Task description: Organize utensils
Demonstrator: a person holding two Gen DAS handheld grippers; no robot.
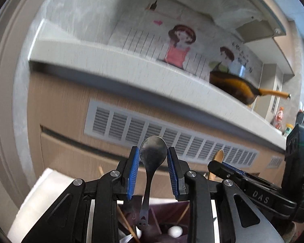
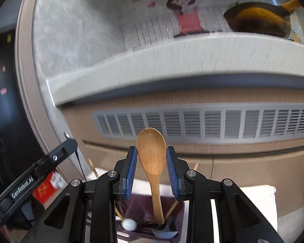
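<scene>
The left gripper (image 1: pixel 153 155) is clamping a dark metal spoon (image 1: pixel 153 154) by the sides of its bowl; the blue pads (image 1: pixel 134 163) are pressing on both edges, and the handle is hanging down toward the lower centre of the left wrist view. The right gripper (image 2: pixel 151 155) is clamping a wooden spoon (image 2: pixel 151 151) in the same manner, bowl uppermost, handle pointing down at the lower centre of the right wrist view.

Below both tools, at the bottom centre of each frame, a dark purple utensil holder (image 2: pixel 139 206) is sitting on a white surface (image 2: pixel 259 198). It is containing chopsticks (image 2: pixel 117 212), a white-ended piece (image 2: pixel 129 224) and a blue-grey scoop (image 2: pixel 164 232). A counter edge (image 2: pixel 172 60) and a vent grille (image 2: pixel 202 123) are filling the background; a frying pan (image 2: pixel 257 20) is standing at the upper right.

Step in hand, as judged: both spoons are being carried clear of the holder for sorting. The destination is not visible. The next move is calling for a steady carry with the handles hanging free, then alignment over the intended compartment before the pads are released.
</scene>
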